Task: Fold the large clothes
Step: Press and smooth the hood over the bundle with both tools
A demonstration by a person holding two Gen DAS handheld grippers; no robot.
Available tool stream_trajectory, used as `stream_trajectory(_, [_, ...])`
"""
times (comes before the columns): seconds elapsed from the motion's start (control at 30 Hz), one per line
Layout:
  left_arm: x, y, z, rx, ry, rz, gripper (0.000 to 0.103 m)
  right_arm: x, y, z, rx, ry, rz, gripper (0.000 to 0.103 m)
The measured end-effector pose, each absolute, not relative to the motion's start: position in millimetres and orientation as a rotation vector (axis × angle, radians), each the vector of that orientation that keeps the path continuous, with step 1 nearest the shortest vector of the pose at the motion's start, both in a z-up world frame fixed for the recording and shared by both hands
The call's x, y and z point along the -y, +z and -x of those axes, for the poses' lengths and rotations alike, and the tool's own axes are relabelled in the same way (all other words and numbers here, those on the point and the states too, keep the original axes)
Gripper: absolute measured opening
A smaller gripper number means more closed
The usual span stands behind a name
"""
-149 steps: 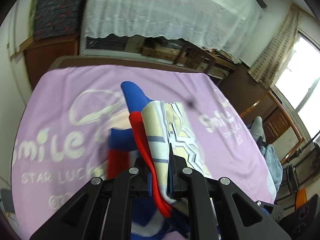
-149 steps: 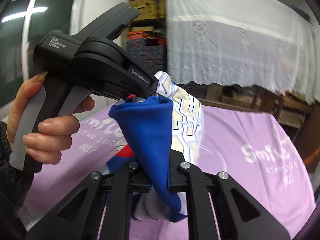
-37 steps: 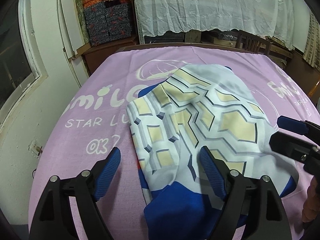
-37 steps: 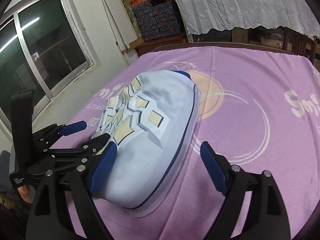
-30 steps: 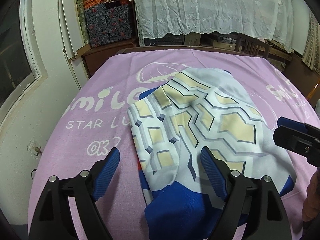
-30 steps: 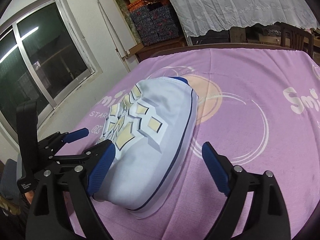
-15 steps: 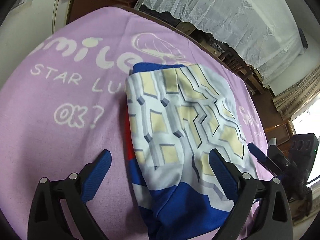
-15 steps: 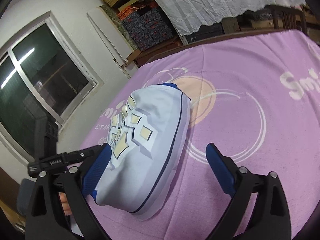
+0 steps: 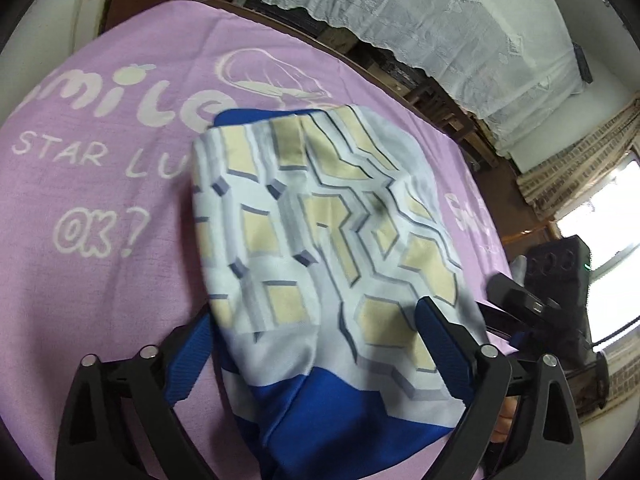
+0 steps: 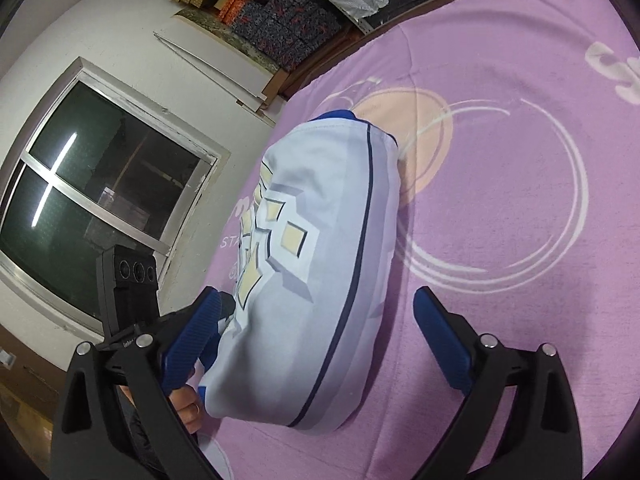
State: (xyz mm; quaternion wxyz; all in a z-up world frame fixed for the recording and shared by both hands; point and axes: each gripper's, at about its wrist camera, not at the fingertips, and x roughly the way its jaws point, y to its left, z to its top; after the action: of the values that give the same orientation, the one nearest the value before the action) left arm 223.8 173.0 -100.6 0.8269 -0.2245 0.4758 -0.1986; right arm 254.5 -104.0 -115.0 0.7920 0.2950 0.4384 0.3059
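folded garment [image 9: 320,240] | on purple blanket [image 9: 100,200] | left gripper [image 9: 316,344] jaws wide

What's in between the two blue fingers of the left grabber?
The folded white, yellow and blue patterned garment lies between the open left gripper's fingers, seen in the left wrist view.

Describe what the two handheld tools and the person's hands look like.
Both tools are matte black, each with two angled arms joined by silver round pivot bolts and ending in ribbed blue pads. The left tool and right tool look alike. Seen from the other tool, each carries a black box with three round lenses on top. A hand near the bottom of the right view wears a ring; a dark sleeve shows below it.
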Motion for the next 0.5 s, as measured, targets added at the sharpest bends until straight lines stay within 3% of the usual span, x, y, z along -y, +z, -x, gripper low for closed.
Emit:
stream_trajectory(0.3, [-173,-103,-226,-1.010,-0.449,0.490,0.089,77,-123,-280,-1.028,0.649,-0.637,0.094])
stream_trajectory(0.5, [-174,-105,-234,-1.012,-0.459,0.500,0.090,58,-119,-286,-0.975,0.632,-0.536,0.095])
